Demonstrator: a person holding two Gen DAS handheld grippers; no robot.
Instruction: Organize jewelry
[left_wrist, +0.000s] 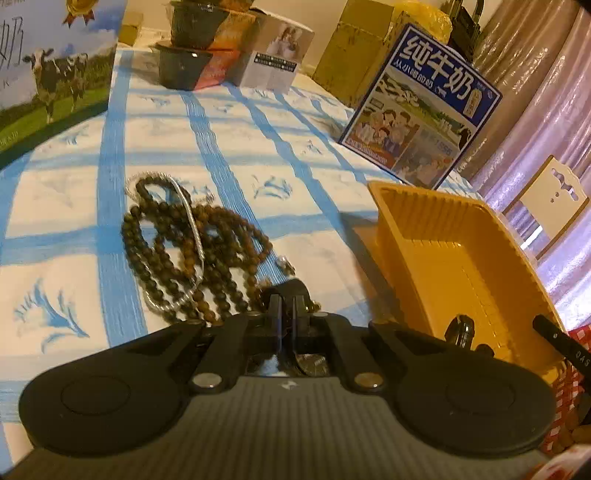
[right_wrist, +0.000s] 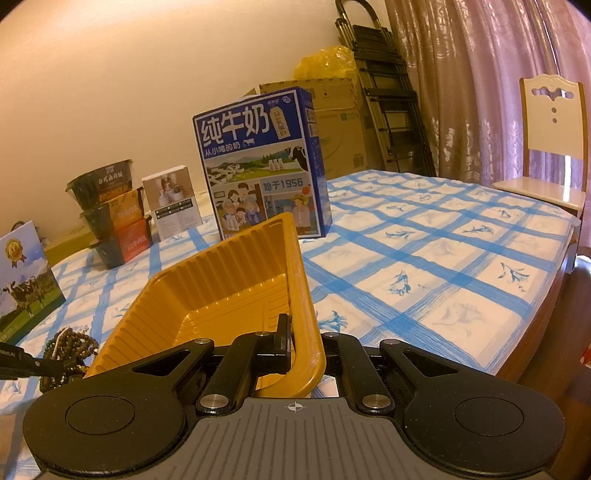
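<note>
Tongs at the beads and the tray

My left tongs are pinched nearly together at the near edge of the heap of dark wooden beads, which lies with a thin silver chain looped through it on the blue-checked cloth; whether a strand is caught between the tips I cannot tell. My right tongs are clamped tight on the near rim of the yellow tray, one finger inside the wall and one outside, and the tray sits tilted just right of the beads. A blue milk carton stands behind the tray, with stacked dark bowls further back on the left.
</note>
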